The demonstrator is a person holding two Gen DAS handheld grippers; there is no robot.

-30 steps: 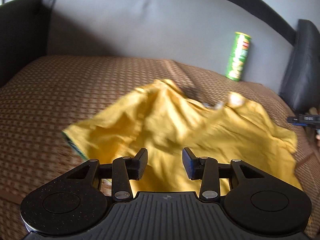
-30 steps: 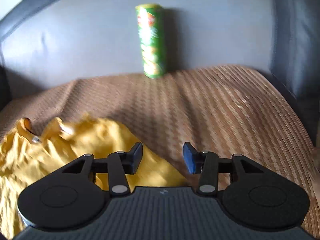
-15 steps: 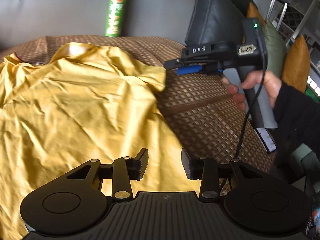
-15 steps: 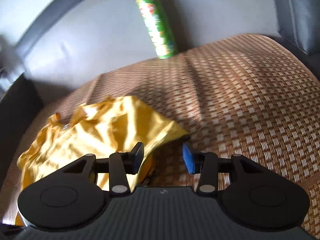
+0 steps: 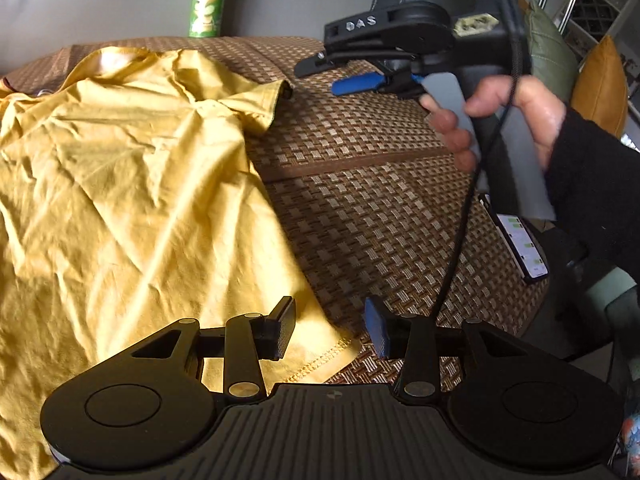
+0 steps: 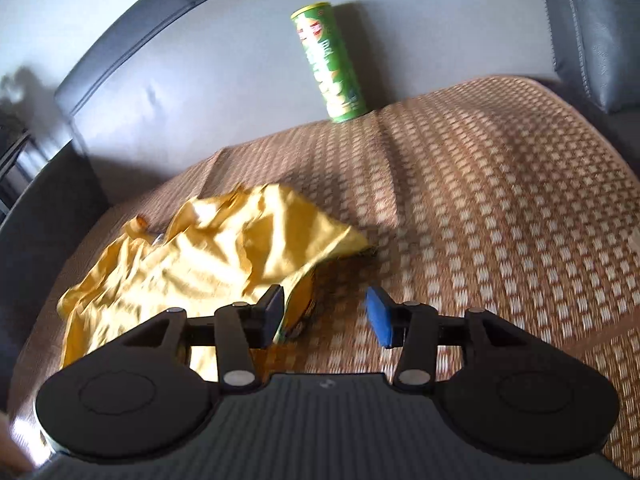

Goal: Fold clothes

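Note:
A crumpled yellow shirt (image 5: 140, 168) lies spread on the brown woven mat (image 5: 380, 208) of a sofa. My left gripper (image 5: 330, 328) hovers over the shirt's near right hem corner. Its jaws are opening, the cloth lies beneath them and nothing is pinched. In the left wrist view a hand (image 5: 500, 116) holds my right gripper (image 5: 332, 76) just right of the shirt's right sleeve (image 5: 256, 100). In its own view the right gripper (image 6: 325, 312) is also opening. The sleeve edge of the shirt (image 6: 208, 264) lies by its left finger, ungripped.
A green chip can (image 6: 332, 64) stands against the grey sofa back behind the shirt. A lit phone (image 5: 520, 240) lies at the mat's right edge. A dark cushion (image 6: 592, 20) and an orange one (image 5: 600, 84) sit to the right.
The left gripper swept right from the shirt's middle to its right hem corner, bringing the right gripper into view. The right gripper turned left and moved closer to the sleeve.

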